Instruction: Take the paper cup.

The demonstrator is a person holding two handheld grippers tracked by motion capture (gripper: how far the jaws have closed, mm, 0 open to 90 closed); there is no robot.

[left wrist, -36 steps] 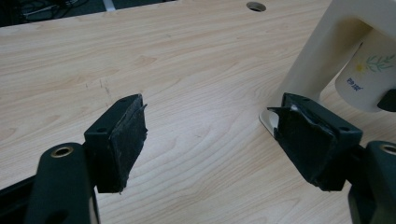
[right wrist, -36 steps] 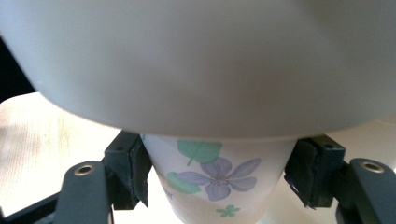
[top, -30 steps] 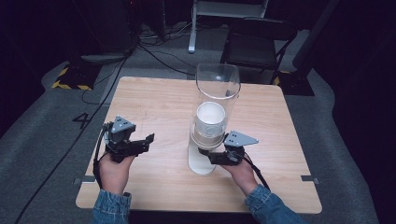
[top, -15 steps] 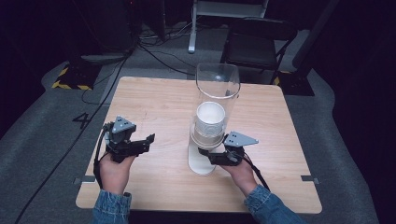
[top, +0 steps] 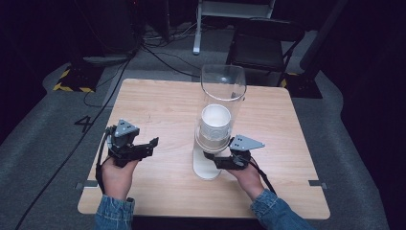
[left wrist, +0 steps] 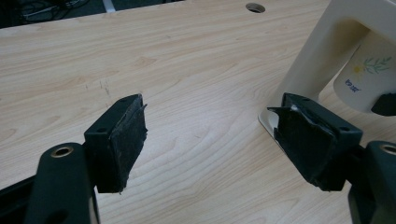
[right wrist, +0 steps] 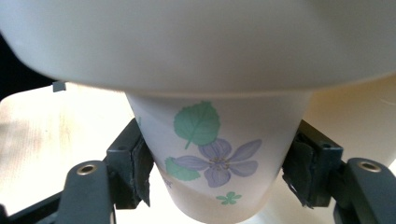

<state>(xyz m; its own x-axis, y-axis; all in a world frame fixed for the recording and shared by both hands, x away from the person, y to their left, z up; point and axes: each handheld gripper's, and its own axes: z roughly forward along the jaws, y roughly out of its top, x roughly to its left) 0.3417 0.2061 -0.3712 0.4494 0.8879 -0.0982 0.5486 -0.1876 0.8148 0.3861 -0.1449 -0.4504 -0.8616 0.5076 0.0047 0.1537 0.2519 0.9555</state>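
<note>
So the wooden surface (top: 158,103) had a cup dispenser (top: 221,98) standing a bit right of center, a tall clear tube on a cream base, with a stack of white cups visible inside it from the high view. The bottom paper cup (right wrist: 212,163) stuck out under the cream housing, and it had a purple flower and green leaves printed on it. The right gripper (right wrist: 215,179) was right up under the dispenser, and its jaws sat on either side of that cup with the pads pressed against its walls, so it looked clamped on the cup. From above, the right gripper (top: 229,160) was touching the foot of the dispenser, with the person's hand behind it and a denim sleeve (top: 275,213) at the bottom edge. The left gripper (top: 128,146) was well off to the left of the dispenser, held over bare wood. In the left gripper view its jaws were wide apart with nothing between them, just wood grain, and the dispenser's cream base (left wrist: 327,60) and the cup showed at the right.
</note>
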